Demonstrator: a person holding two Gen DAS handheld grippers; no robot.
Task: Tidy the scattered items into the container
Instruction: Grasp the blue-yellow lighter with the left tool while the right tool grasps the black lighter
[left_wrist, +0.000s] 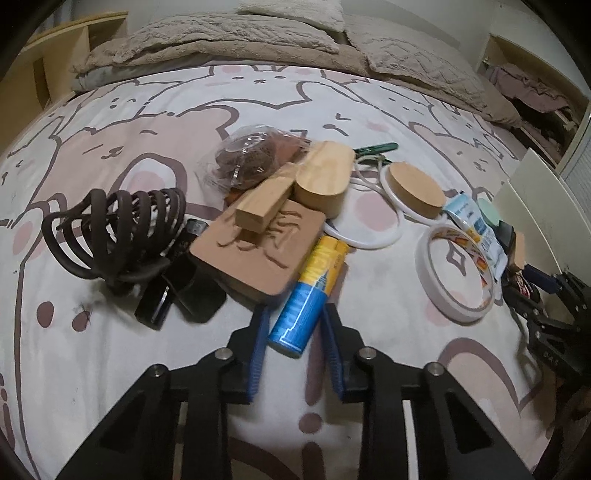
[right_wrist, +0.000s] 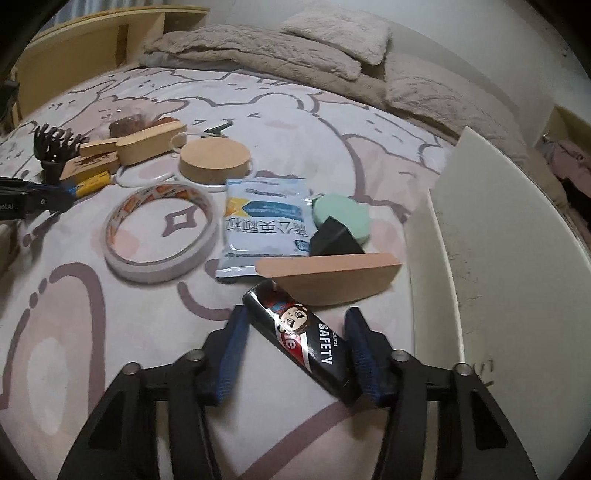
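Your left gripper (left_wrist: 295, 332) has its jaws drawn in close on the blue-and-yellow tube (left_wrist: 308, 295), the blue pads (left_wrist: 258, 354) flanking its near end; the left pad looks a hair off it, so you cannot tell for certain that the grip is firm. Just beyond those jaws lies a tan carved block (left_wrist: 255, 251), with a brown hair claw (left_wrist: 114, 229) off to their left and a roll of tape (left_wrist: 456, 269) off to their right. Your right gripper (right_wrist: 295, 350) stands partly open — the black box marked SAFETY (right_wrist: 303, 339) lies slantwise between its jaws, near end against the right pad, left pad just clear. Ahead of these jaws sits a half-round wooden piece (right_wrist: 332, 280); the white container (right_wrist: 480, 236) rises to their right, nothing visibly in it.
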